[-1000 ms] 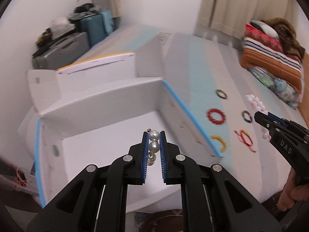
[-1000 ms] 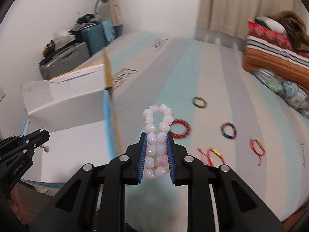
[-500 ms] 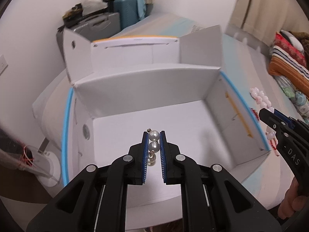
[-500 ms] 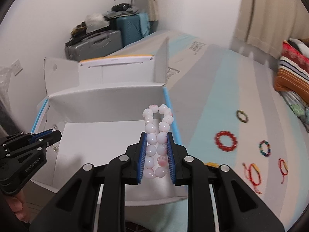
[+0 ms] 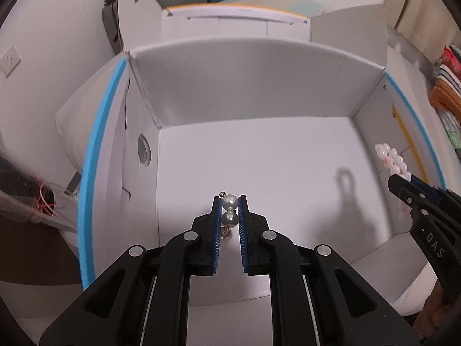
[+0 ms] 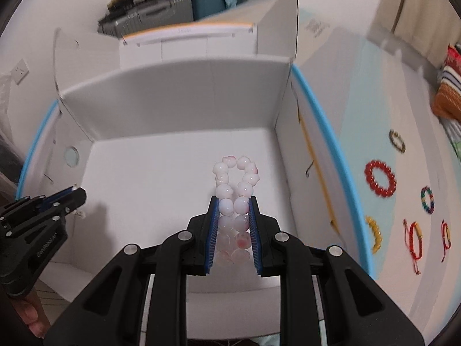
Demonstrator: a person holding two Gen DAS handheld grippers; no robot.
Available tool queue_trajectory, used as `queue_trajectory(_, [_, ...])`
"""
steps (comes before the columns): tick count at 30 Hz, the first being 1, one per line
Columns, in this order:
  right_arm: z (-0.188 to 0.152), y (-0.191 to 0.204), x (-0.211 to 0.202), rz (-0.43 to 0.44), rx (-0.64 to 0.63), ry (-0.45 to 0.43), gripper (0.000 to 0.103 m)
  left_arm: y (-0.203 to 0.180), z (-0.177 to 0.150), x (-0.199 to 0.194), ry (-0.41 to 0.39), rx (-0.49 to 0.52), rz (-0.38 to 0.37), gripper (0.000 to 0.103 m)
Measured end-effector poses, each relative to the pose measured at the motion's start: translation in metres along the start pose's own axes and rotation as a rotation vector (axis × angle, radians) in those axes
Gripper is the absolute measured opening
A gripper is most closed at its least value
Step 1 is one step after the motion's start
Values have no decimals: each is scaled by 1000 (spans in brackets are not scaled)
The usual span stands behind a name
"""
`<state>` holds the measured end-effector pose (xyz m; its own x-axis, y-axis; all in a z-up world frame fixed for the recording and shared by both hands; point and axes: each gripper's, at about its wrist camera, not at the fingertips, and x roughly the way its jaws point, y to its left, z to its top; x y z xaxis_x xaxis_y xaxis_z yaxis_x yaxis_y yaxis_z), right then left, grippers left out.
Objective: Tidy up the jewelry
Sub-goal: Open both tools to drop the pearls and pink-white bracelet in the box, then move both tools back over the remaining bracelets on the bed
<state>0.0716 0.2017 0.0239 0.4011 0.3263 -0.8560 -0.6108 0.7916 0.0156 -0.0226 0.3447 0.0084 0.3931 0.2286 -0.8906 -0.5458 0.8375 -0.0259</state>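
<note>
Only the left wrist view shows the clear plastic bag [image 5: 34,201] with red thread at the far left, outside the white box [image 5: 259,92]; only the right wrist view shows the bed cover [image 6: 403,109] to the right of the box, where a dark bead ring [image 6: 397,140], a red bead bracelet [image 6: 379,181], a multicolour bracelet [image 6: 427,199], a yellow bracelet [image 6: 374,234] and two red cord bracelets [image 6: 415,235] lie apart from one another. The box stands open with blue-edged side walls, and nothing lies on its white floor in either view. The left gripper [image 5: 230,216] is clenched on a pearl earring [image 5: 229,210], held above the floor near the box's left wall. The right gripper [image 6: 232,216] grips a pale pink bead bracelet [image 6: 234,178], its loop standing out past the fingertips over the right half of the floor. A second ago both grippers were at the box's near corners, the right one still over the bed cover; now both hang inside the box opening, each with its piece still clamped.
</note>
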Motion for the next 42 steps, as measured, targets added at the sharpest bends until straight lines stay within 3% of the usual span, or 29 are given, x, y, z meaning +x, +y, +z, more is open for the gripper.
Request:
queue_trajectory(9, [-9, 2, 23, 2, 7, 111, 20, 0, 2, 7, 36, -14, 14, 12])
queue_trajectory(12, [-12, 2, 23, -3, 12, 116, 30, 0, 3, 9, 50, -25, 12, 14])
queue_trajectory(14, [-12, 0, 22, -2, 19, 108, 43, -1, 5, 10, 58, -25, 9, 17])
queue_trajectory(16, [-13, -1, 17, 10, 22, 95, 47, -1, 6, 8, 55, -32, 8, 38])
queue_trajectory(19, [-11, -4, 8, 20, 27, 68, 61, -3, 7, -1, 29, -37, 15, 58])
queue_trajectory(22, [-11, -13, -4, 52, 52, 31, 64, -7, 10, -12, -5, -34, 17, 74])
queue_trajectory(24, [-11, -17, -11, 51, 62, 13, 74, -12, 11, -22, -49, -36, 34, 87])
queue_trajectory(27, [-7, -24, -27, 25, 66, -55, 80, -22, 12, -36, -112, -17, 52, 92])
queue_trajectory(34, [-6, -43, -54, -5, 84, -148, 95, -40, 14, -54, -160, -12, 15, 97])
queue_trajectory(42, [-13, -76, -94, -35, 118, -271, 95, -70, 12, -75, -218, 20, -16, 97])
